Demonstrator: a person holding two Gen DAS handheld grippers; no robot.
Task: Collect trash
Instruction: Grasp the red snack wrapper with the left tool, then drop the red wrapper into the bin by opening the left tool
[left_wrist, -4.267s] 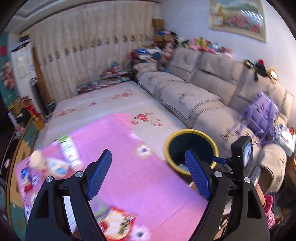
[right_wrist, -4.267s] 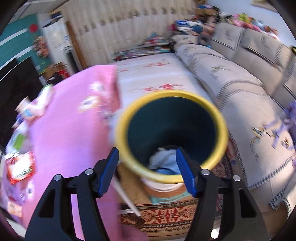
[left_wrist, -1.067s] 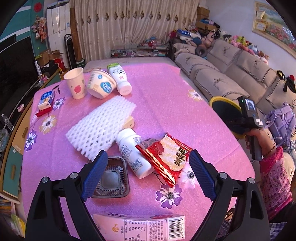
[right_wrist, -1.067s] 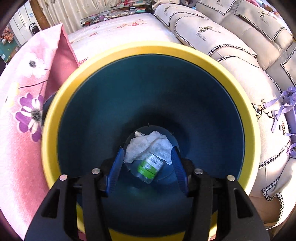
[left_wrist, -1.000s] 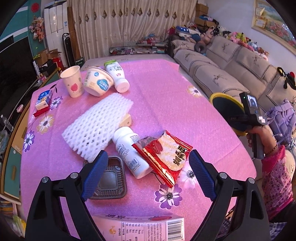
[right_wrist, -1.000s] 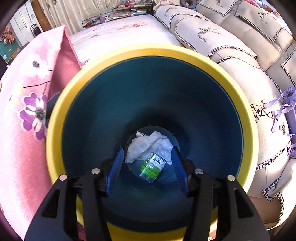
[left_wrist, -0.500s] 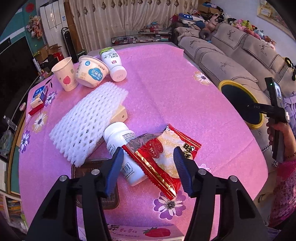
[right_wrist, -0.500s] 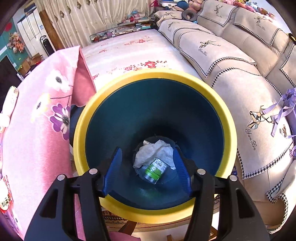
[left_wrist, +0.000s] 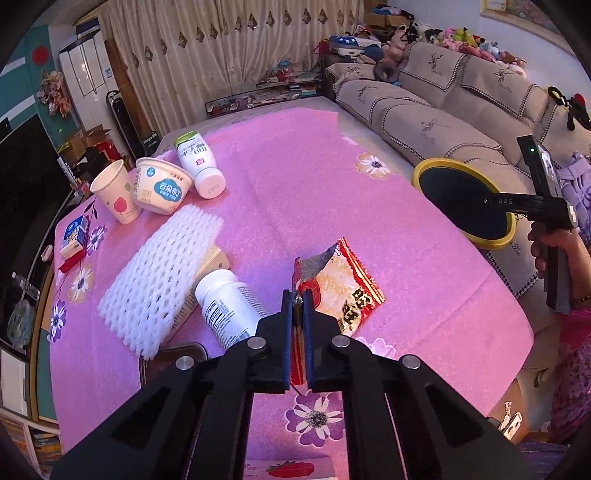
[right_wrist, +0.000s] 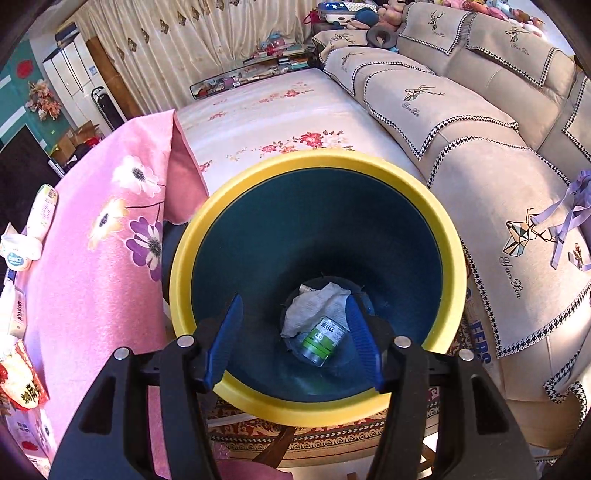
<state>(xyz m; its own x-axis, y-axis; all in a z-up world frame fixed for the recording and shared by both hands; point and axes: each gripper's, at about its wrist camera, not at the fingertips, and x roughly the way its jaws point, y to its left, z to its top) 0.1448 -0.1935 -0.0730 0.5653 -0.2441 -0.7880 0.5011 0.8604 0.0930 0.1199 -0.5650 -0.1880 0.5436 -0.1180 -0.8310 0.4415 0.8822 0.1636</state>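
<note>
My left gripper (left_wrist: 296, 308) is shut on the edge of a red snack wrapper (left_wrist: 341, 288) that lies on the pink tablecloth (left_wrist: 295, 184). A white pill bottle (left_wrist: 229, 308) lies just left of it. My right gripper (right_wrist: 295, 332) is open and empty, held over the yellow-rimmed bin (right_wrist: 184, 258). A crumpled white tissue (right_wrist: 317, 304) and a green-labelled bottle (right_wrist: 323, 341) lie at the bin's bottom. The bin (left_wrist: 424, 171) also shows in the left wrist view, off the table's right edge, with the right gripper's body in front of it.
On the table: white foam netting (left_wrist: 162, 273), a paper cup (left_wrist: 114, 197), a yogurt tub (left_wrist: 162, 190), a lying drink bottle (left_wrist: 197, 162), a dark tray (left_wrist: 166, 356), a small carton (left_wrist: 74, 234). A beige sofa (left_wrist: 443, 110) runs behind the bin.
My left gripper has dropped to the table and closed from wide open onto the snack wrapper. My right gripper has risen and pulled back from inside the bin, still open.
</note>
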